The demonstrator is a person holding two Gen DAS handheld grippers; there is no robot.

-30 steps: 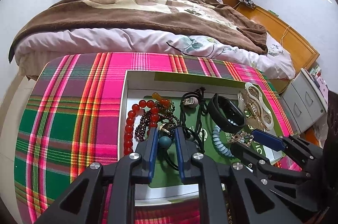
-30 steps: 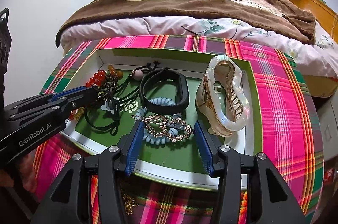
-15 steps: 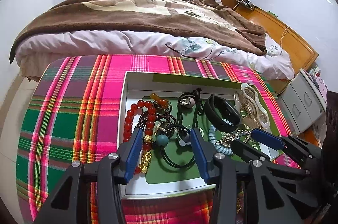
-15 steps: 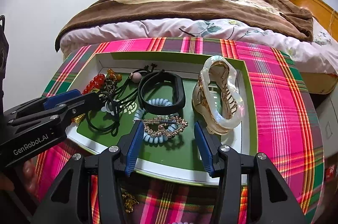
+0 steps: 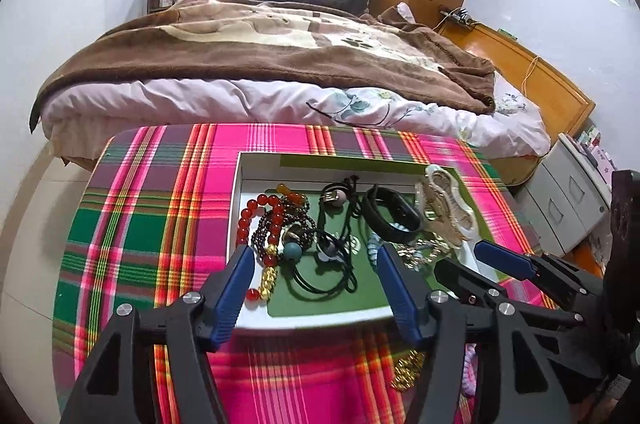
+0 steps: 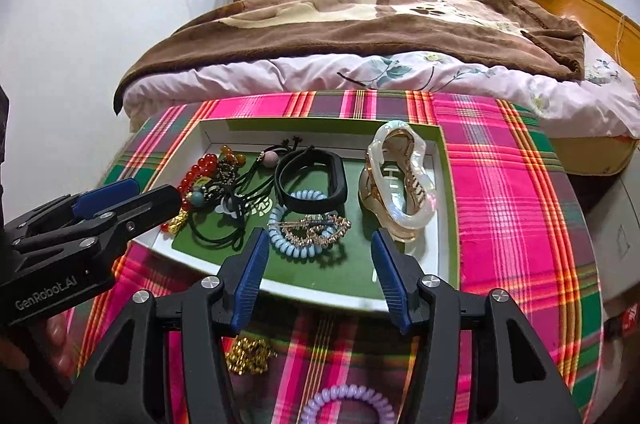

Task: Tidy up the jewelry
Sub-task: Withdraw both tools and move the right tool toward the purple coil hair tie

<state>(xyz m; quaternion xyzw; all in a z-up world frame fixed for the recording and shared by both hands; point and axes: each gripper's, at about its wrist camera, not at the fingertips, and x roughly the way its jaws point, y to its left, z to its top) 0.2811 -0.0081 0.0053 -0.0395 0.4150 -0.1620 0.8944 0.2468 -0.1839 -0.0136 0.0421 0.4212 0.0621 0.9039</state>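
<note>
Tray nearly full, two pieces left out

Both tongs, left (image 5: 312,280) and right (image 6: 316,264), gape empty; gold chain (image 6: 250,354) and purple coil (image 6: 346,404) wait near the tray (image 6: 450,224).

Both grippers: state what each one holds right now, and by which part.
Nothing is held. The left gripper and the right gripper are both open above the near edge of the tray, fingers empty.
</note>
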